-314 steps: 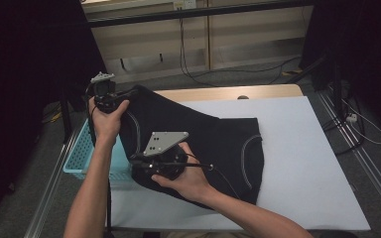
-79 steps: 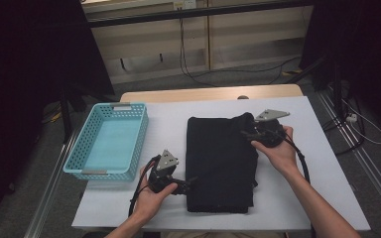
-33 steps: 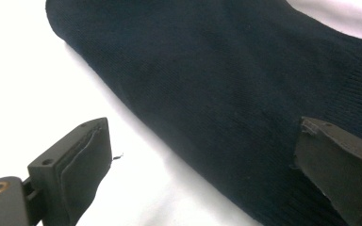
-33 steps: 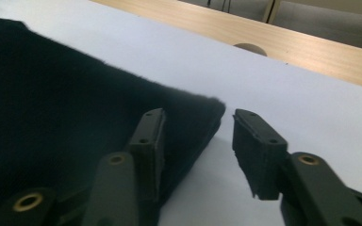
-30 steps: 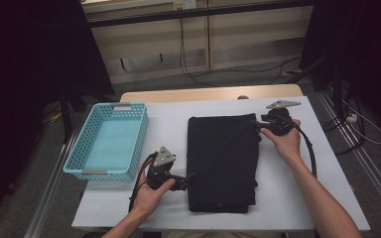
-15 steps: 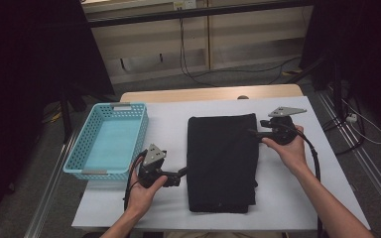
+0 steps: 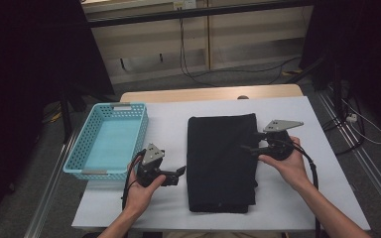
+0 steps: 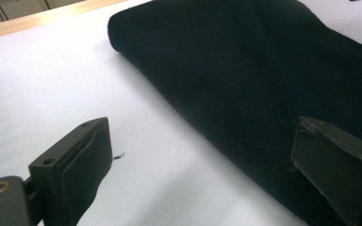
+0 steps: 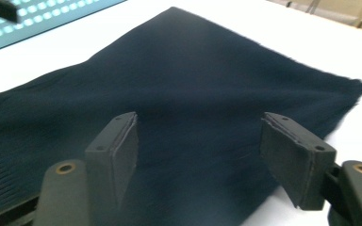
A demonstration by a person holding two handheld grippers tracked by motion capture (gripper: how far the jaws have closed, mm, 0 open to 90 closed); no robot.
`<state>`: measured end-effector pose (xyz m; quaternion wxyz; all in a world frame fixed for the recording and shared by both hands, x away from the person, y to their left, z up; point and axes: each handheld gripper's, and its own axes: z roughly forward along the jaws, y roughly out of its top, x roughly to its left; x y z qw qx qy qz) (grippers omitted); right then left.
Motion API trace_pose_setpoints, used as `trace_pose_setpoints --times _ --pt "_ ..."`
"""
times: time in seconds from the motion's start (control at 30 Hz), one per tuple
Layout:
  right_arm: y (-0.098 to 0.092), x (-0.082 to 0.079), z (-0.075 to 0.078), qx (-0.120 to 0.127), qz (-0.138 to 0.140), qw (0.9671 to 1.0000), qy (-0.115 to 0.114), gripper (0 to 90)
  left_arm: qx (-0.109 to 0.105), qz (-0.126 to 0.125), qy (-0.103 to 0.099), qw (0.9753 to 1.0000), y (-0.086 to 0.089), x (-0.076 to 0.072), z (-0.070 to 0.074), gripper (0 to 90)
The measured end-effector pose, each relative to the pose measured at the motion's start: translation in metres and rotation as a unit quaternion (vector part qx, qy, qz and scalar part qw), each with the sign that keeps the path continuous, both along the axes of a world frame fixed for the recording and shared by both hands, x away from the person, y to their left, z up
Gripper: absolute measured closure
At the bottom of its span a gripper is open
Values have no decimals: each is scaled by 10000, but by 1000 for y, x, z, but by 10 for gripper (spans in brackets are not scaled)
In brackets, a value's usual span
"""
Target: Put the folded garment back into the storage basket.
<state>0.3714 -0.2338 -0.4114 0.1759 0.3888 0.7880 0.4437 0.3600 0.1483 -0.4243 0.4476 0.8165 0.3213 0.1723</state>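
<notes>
A black folded garment [image 7: 222, 161] lies flat in the middle of the white table [image 7: 168, 119]. My left gripper [image 7: 180, 172] rests on the table just left of the garment's left edge, jaws open and empty. Its own view shows the garment's thick folded edge [image 8: 245, 80] between and beyond the jaws. My right gripper [image 7: 248, 145] hovers at the garment's right edge, open, with nothing held. In the right gripper view the dark cloth [image 9: 188, 94] spreads under both spread jaws.
A light blue plastic basket [image 7: 110, 140] stands empty at the table's left side. A wooden strip [image 7: 208, 93] runs along the far table edge. Cables trail on the floor behind and to the right. Bare table lies right of the garment.
The garment, first spread and held up, now lies folded. My left gripper has shifted slightly up toward its left edge. My right gripper has dropped from the far right corner to mid right edge.
</notes>
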Motion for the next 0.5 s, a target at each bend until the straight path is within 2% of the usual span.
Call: trace_pose_setpoints --times 0.13,0.27,0.37,0.43,0.5 --pt "10 -10 -3 -93 228 9997 34 255 1 30 -13 10000 3 1 -1 58" --pt "20 -21 -5 -74 519 9986 35 240 -41 72 -43 10000 5 -1 1 58" --pt "29 -29 -6 -115 721 9973 27 265 -69 124 -58 9999 5 -3 1 63" --pt "33 -34 -5 -157 888 9959 28 308 -22 113 -49 9999 3 -3 0 63" --pt "37 -39 -5 -137 1002 9949 41 312 11 100 -14 9999 1 -3 0 63"
